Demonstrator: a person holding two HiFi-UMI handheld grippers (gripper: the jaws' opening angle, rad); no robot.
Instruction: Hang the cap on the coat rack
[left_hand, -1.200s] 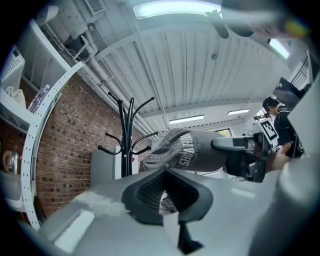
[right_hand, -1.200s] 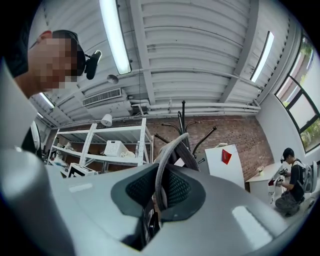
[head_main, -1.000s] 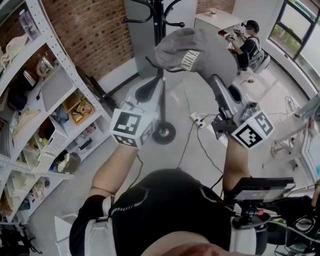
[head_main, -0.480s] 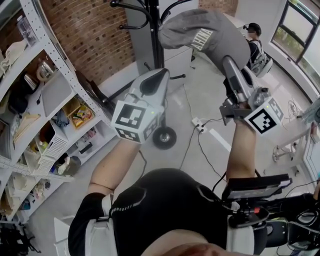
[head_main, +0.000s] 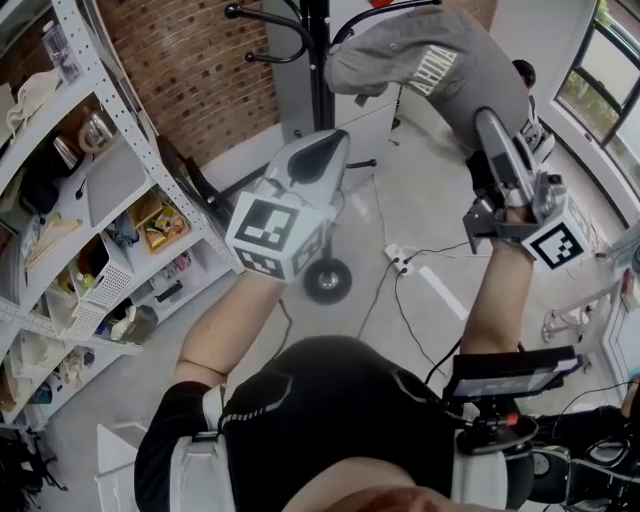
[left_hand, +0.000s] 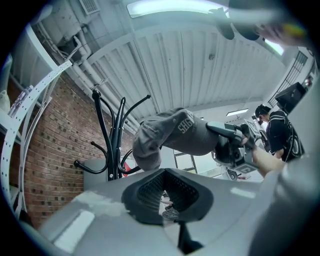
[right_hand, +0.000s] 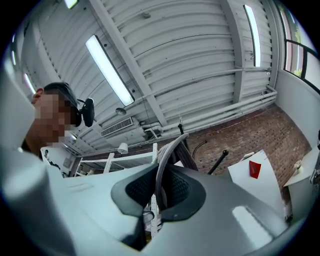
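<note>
The left gripper (head_main: 322, 150) points upward with its 2 jaws together on nothing, likely spare for steadying. The right gripper (head_main: 488, 120) is clamped on the edge of the grey cap (head_main: 430, 60), holding it high and open side down to drop over a hook. Beyond stands the black coat rack (head_main: 318, 60), with the cap close beside its pole and apparently not yet hung.

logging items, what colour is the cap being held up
Grey cap with white lettering; the head view shows it best.
</note>
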